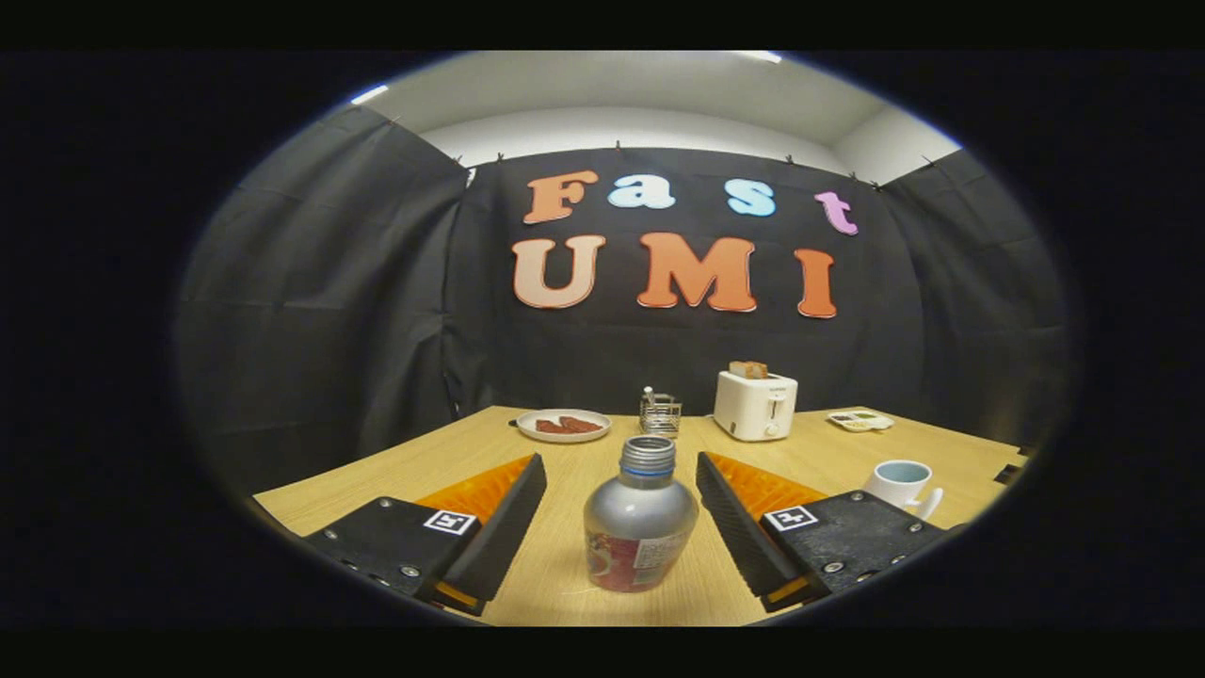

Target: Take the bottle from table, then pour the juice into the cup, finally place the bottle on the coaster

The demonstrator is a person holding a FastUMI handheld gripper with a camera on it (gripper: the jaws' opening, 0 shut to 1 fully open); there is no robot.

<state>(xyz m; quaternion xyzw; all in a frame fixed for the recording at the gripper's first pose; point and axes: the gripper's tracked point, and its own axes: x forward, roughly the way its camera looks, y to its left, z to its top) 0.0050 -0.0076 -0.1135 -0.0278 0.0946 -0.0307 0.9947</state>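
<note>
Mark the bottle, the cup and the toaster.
bottle [640, 527]: gripper view, on its silver shoulder, between the open claw's fingers.
cup [899, 482]: gripper view, on its white side wall.
toaster [753, 405]: gripper view, on its white front face.

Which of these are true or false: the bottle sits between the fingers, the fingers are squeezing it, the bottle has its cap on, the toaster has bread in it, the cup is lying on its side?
1. The bottle stands between the gripper's fingers. True.
2. The fingers squeeze it. False: they are open, with gaps on both sides.
3. The bottle is capped. False: its mouth is open.
4. The toaster holds bread. True.
5. The cup lies tipped over. False: it stands upright.
</note>
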